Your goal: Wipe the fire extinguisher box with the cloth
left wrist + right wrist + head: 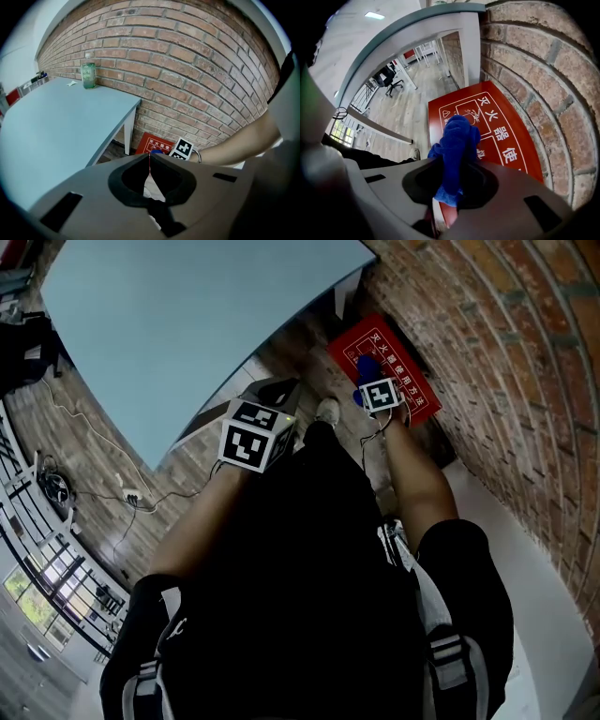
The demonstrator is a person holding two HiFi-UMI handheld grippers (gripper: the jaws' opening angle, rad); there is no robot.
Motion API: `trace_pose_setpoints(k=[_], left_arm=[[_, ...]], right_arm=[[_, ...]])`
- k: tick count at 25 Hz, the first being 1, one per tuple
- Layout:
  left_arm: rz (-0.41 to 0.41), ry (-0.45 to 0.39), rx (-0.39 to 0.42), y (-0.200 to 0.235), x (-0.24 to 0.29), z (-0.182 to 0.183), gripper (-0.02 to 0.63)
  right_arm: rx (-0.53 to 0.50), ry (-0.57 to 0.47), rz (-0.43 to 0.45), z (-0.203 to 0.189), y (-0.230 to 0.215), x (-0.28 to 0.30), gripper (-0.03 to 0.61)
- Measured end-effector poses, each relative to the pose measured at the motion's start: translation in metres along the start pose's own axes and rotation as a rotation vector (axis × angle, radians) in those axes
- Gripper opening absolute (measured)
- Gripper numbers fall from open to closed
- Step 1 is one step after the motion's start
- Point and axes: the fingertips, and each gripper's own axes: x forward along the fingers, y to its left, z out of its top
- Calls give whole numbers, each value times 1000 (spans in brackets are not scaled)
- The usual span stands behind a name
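The red fire extinguisher box (405,371) (497,126) (151,142) stands on the floor against the brick wall, white characters on its lid. My right gripper (367,381) (457,161) is shut on a bunched blue cloth (457,140) (366,367) that hangs over the middle of the lid; contact with the lid cannot be made out. My left gripper (272,418) (149,157) is held back beside the table, jaws closed together with nothing between them.
A pale blue table (187,324) (51,122) stands left of the box, one white leg (129,131) close to it. A green bottle (88,75) sits on the table by the brick wall (525,381). Cables (103,484) trail across the wooden floor. My shoe (327,411) is near the box.
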Motion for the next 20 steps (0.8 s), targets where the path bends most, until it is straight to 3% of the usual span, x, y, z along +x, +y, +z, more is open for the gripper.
trace_pose_setpoints(k=[2, 5, 12, 16, 20], left_arm=[[-4, 0, 9, -1, -1, 2, 11], [-8, 5, 18, -2, -1, 3, 11], [-19, 20, 49, -4, 0, 5, 11], [-15, 23, 53, -1, 0, 5, 11], [-1, 13, 45, 4, -3, 8, 11]], right_arm=[[32, 9, 37, 3, -6, -4, 83], [59, 30, -100, 0, -54, -16, 83], [316, -48, -208, -17, -114, -38, 83], [394, -77, -226, -27, -100, -37, 83], [355, -78, -139, -37, -52, -26, 83]])
